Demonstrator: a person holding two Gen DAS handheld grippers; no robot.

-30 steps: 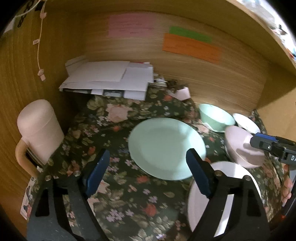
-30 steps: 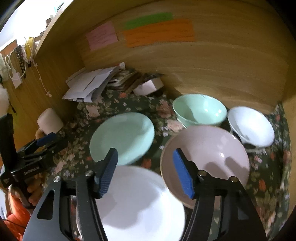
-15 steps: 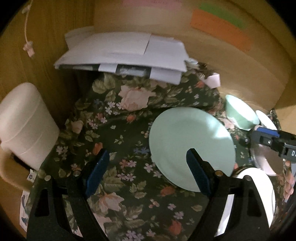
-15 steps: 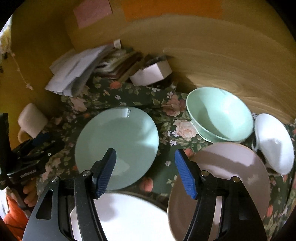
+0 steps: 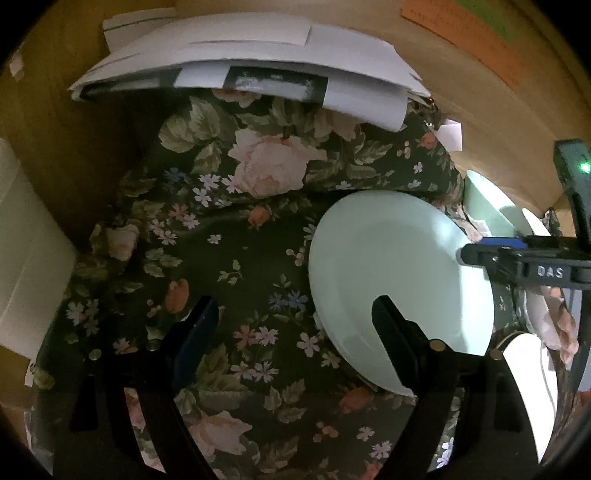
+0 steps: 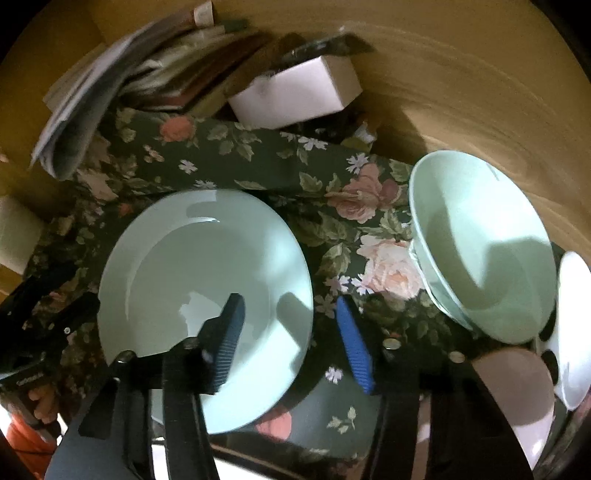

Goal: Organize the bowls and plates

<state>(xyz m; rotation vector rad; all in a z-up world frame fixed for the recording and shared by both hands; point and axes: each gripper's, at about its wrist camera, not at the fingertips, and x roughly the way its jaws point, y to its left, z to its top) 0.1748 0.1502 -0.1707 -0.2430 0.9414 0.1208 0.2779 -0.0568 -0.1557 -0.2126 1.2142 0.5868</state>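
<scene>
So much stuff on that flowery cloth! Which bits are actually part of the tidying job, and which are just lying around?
Part of the job:
- mint green plate
- mint green bowl
- white bowl
- pink bowl
- white plate

Just lying about:
- stack of papers
- small white box
- cream jug
- orange note on the wall

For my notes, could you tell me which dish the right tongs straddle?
The pale green plate: its right rim lies between the right tongs; the green bowl sits clear.
</scene>
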